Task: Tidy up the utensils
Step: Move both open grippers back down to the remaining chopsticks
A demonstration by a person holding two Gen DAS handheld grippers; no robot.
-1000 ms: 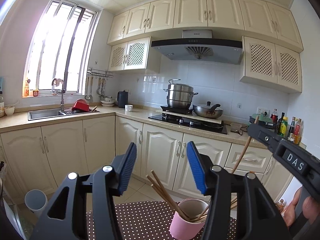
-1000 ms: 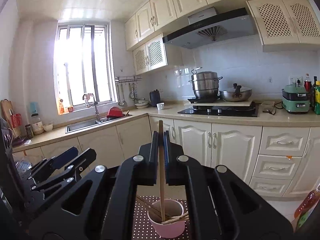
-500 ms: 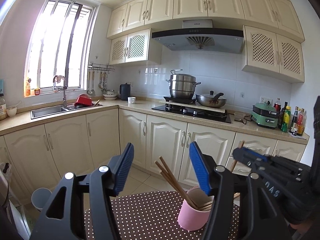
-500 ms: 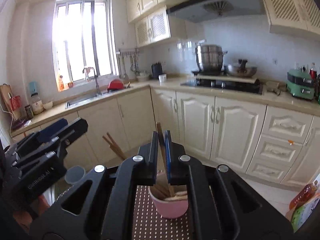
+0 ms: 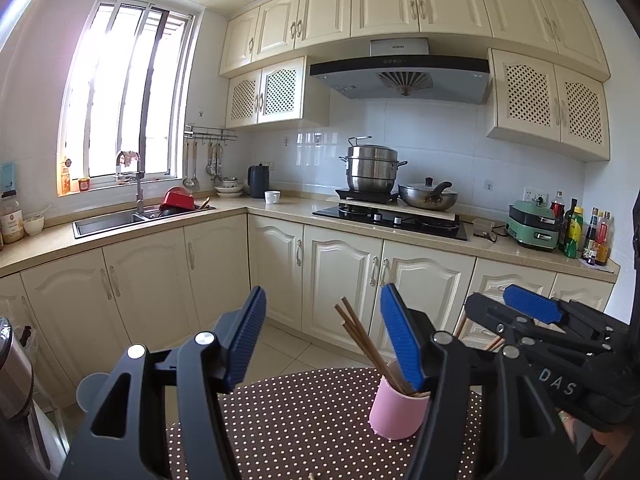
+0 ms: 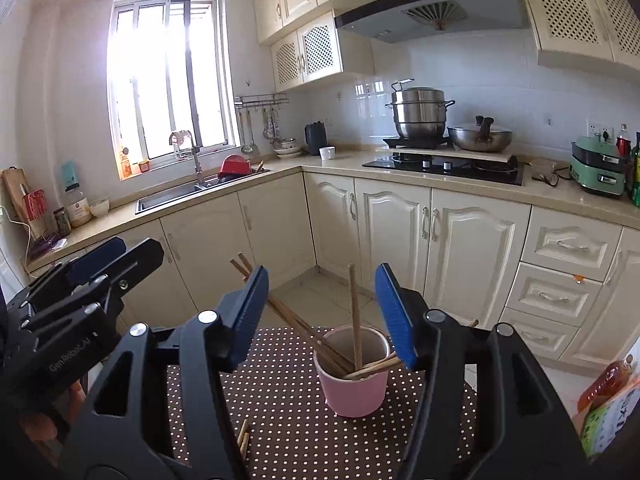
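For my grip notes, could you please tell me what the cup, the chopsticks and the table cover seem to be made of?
Cup: probably matte plastic or silicone, though glazed ceramic is possible; even pink outside, pale inside, thick rim, no gloss.
Chopsticks: wood or bamboo, unvarnished-looking; plain tan colour, dull surface.
Table cover: seemingly cloth or vinyl; brown with printed white dots, lying flat, little shine.

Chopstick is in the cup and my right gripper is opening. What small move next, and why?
Probably bring the right gripper back and down toward the loose chopsticks lying on the dotted cloth near its left finger. Its jaws are opening with nothing pressed between them, and the upright chopstick already stands in the pink cup.
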